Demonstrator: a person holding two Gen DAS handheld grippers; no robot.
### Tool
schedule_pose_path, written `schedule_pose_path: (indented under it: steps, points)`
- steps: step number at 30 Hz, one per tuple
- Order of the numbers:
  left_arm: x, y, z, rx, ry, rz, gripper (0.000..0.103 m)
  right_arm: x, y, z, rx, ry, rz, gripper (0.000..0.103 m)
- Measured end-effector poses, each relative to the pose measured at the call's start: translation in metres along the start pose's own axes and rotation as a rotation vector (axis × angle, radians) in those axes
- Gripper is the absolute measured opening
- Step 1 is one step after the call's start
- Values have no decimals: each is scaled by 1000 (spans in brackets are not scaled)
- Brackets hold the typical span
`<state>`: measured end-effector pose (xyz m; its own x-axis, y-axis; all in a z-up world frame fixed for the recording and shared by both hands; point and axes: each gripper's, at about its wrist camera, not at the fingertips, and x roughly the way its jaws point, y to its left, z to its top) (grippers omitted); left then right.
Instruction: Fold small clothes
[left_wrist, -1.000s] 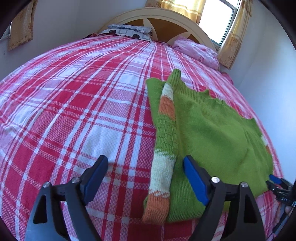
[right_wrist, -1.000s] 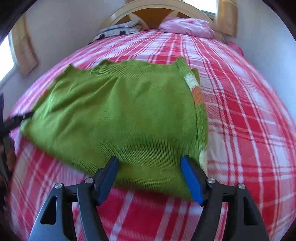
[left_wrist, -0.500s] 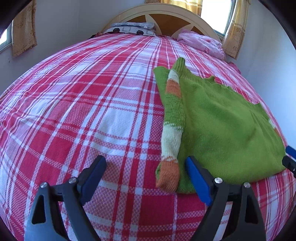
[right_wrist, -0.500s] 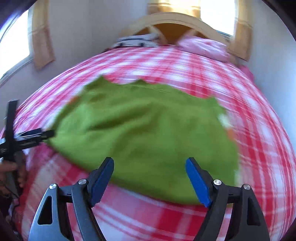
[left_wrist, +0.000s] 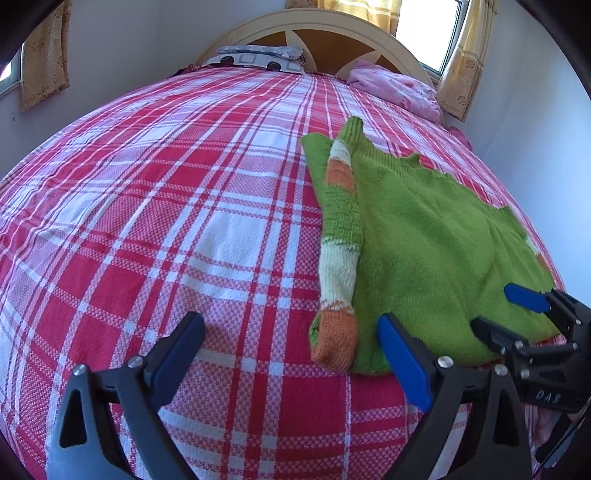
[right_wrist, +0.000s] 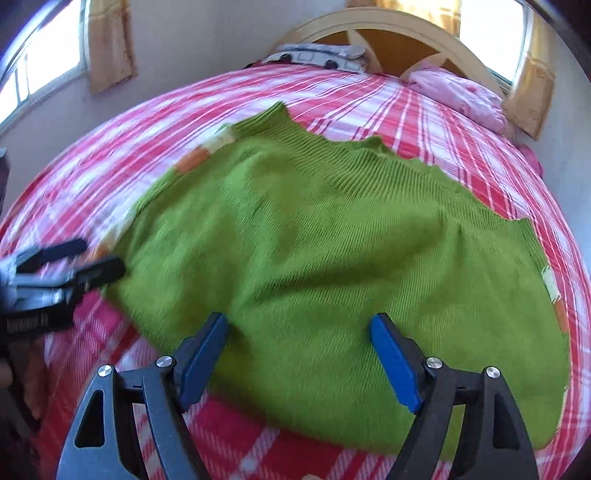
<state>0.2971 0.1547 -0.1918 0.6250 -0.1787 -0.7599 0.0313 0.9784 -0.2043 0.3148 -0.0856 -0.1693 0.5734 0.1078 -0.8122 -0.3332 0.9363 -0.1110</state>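
**Green sweater flat on the bed, both grippers wide and empty**

A green knitted sweater (left_wrist: 424, 236) lies spread on the red-and-white plaid bedspread (left_wrist: 166, 206), on the right half of the bed as the left wrist camera sees it. One sleeve (left_wrist: 341, 240), banded in green, cream and orange, is folded in along the sweater's left edge; its long axis runs near to far, with the orange cuff (left_wrist: 334, 345) at the near end, toward the camera. The scalloped edge of the sweater lies on the far side, toward the headboard (left_wrist: 314, 35), where a patterned pillow (left_wrist: 258, 61) and a pink pillow (left_wrist: 395, 88) rest.

The left gripper (left_wrist: 290, 356) hovers over the bedspread with its jaws spread wide, having just been opening; the cuff lies between the blue pads in view, but nothing is pinched. The right gripper (right_wrist: 299, 360) hovers over the near edge of the sweater, jaws apart after widening, gripping nothing; its view is blurred by motion.
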Motion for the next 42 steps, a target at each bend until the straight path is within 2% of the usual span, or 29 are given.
schedule_pose_path:
  steps: [7, 12, 14, 16, 19, 23, 27, 31, 35, 39, 42]
  points:
    - [-5, -1, -4, 22, 13, 0, 98, -1, 3, -11, 1, -11, 2, 80]
    - [-26, 19, -10, 1, 10, -24, 98, -16, 12, -12, -14, -72, -32, 80]
    - [-34, 36, -9, -34, -13, -25, 98, -33, 29, -9, -55, -142, 5, 80]
    - [-38, 51, -6, -65, -23, -7, 98, -40, 48, -6, -109, -177, 15, 80]
    - [-38, 75, 7, -111, -21, 10, 98, -39, 80, -1, -194, -183, 47, 80]
    - [-35, 90, 23, -157, -39, -9, 98, -30, 118, -3, -313, -194, 11, 74]
    - [-23, 92, 40, -157, -49, -82, 98, -18, 144, -6, -411, -195, -63, 67]
    - [4, 83, 61, -171, -11, -223, 98, -7, 161, -6, -494, -196, -146, 62]
    - [28, 67, 77, -182, 28, -334, 98, 4, 177, -5, -566, -210, -233, 54]
    - [52, 50, 93, -186, 57, -424, 98, 8, 182, -7, -581, -223, -255, 47]
    - [70, 41, 103, -189, 87, -443, 98, 4, 181, -10, -568, -226, -244, 47]
